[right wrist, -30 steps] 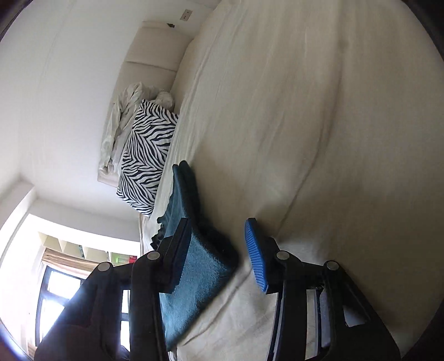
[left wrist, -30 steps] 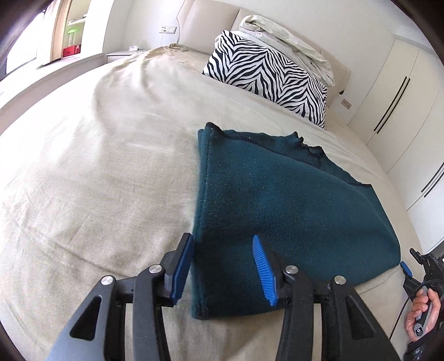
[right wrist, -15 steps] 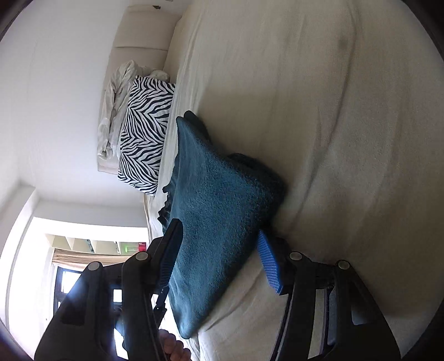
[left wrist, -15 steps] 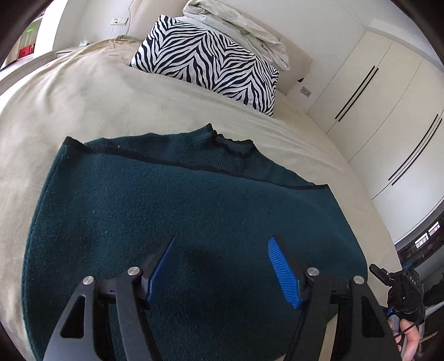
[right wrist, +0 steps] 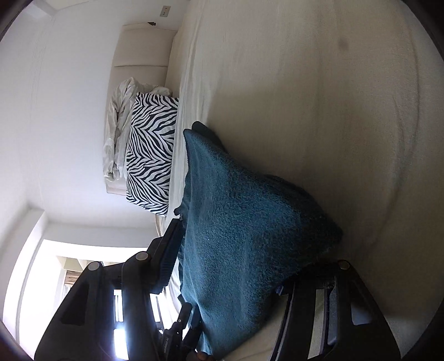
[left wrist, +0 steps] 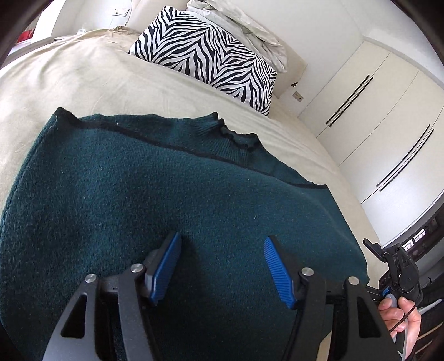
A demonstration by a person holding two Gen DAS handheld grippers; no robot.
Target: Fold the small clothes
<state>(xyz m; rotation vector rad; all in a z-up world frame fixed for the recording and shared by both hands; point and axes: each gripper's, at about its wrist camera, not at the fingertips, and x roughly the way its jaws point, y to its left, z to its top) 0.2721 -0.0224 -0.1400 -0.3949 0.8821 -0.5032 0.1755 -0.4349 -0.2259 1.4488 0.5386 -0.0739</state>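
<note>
A dark teal sweater (left wrist: 155,200) lies folded flat on the beige bed (left wrist: 83,80), its collar toward the pillow. My left gripper (left wrist: 222,238) hovers over the near middle of the sweater. Its jaws stand apart and are closing, with only the flat cloth beneath them. In the right wrist view, rolled sideways, the sweater (right wrist: 244,216) has its thick near edge between the jaws of my right gripper (right wrist: 224,273). One blue pad (right wrist: 166,258) stands beside the cloth; the other is hidden under it. The right gripper (left wrist: 383,255) also shows at the sweater's right edge, held by a hand (left wrist: 402,313).
A zebra-striped pillow (left wrist: 205,52) and crumpled white bedding (left wrist: 241,25) lean on the headboard at the far end. White wardrobe doors (left wrist: 369,111) stand along the right of the bed. Bare bedspread stretches to the left of the sweater.
The left gripper has swung from the sweater's near left corner to over its middle. The right gripper has pushed forward until the sweater's edge lies between its jaws.
</note>
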